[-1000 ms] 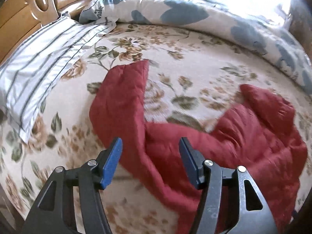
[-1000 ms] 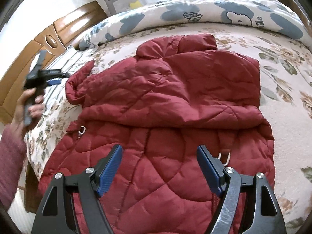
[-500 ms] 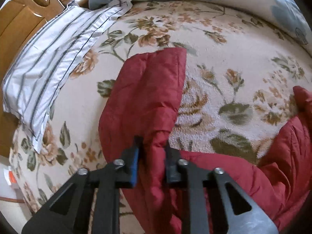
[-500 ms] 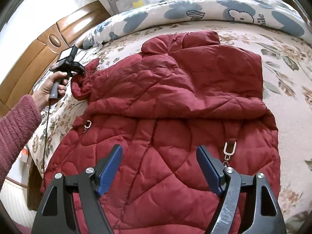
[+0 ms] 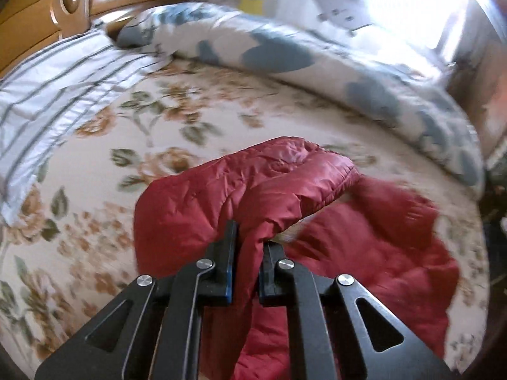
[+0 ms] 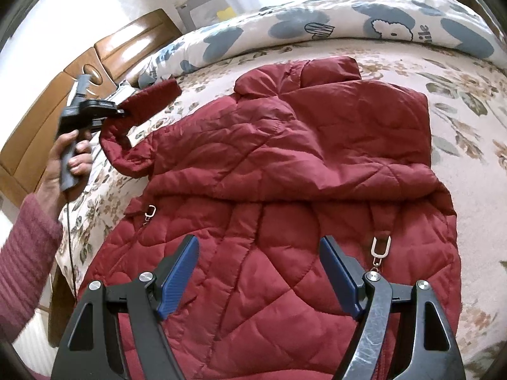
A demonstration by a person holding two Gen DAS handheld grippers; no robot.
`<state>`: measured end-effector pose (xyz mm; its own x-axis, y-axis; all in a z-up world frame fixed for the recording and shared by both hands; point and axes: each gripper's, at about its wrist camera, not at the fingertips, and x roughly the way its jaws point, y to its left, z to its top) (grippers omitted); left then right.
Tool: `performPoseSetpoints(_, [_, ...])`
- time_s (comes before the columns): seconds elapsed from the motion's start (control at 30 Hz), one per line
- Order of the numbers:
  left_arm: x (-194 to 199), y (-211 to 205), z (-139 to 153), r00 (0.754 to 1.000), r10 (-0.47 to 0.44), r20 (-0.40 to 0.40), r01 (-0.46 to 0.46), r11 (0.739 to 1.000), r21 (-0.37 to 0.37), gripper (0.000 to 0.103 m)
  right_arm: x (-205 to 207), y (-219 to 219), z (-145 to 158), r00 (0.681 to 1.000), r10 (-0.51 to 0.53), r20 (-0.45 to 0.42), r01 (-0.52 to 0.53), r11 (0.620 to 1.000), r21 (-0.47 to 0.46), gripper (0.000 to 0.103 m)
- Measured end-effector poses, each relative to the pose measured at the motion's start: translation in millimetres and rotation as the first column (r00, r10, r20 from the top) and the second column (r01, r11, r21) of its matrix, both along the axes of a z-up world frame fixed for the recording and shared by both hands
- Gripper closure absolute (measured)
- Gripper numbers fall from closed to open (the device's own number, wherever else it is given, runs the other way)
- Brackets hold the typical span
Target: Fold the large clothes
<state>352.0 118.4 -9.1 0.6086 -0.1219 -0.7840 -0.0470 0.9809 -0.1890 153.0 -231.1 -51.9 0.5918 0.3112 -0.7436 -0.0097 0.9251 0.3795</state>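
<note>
A large red quilted jacket (image 6: 301,164) lies spread on the floral bed (image 6: 469,145). Its far sleeve (image 5: 253,190) is pinched in my left gripper (image 5: 248,247), which is shut on it and holds it raised off the bed. In the right wrist view the left gripper (image 6: 122,112) shows at the far left with the sleeve (image 6: 145,101) lifted and sticking out sideways. My right gripper (image 6: 259,272) is open and empty above the jacket's lower part, between two metal clips (image 6: 380,248).
A striped pillow (image 5: 47,95) lies at the left by the wooden headboard (image 5: 57,6). A rolled blue-and-white quilt (image 5: 285,50) runs along the far side of the bed. The bed's left edge drops off below the left hand (image 6: 66,158).
My left gripper closed on the sleeve and has lifted it off the bed, swinging it up and inward. My right gripper stayed open over the jacket's lower part.
</note>
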Motion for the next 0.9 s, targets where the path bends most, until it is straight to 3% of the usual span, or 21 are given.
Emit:
performPoseSetpoints(0.23, [-46.2,-66.3,15.0,0.984,-0.172,0.054,0.178,0.977,-0.121,0.095,-4.2,-10.1,1.3,0.999,-0.033,0.004,0.033,0.999,0.02,0.024])
performPoseSetpoints(0.53, [-84.4,-145.9,-4.7,0.94,-0.337,0.046,0.34,0.918,-0.206,0.095,-9.7,-40.3,0.9,0.993,-0.118,0.005,0.118,0.99,0.084,0.024])
performPoseSetpoints(0.9, [-98.7,-180.6,-45.8,0.921,-0.389,-0.026,0.379,0.909,-0.174,0.095,-3.6,-75.3,1.3,0.977,-0.212,0.005,0.208,0.96,0.188,0.022])
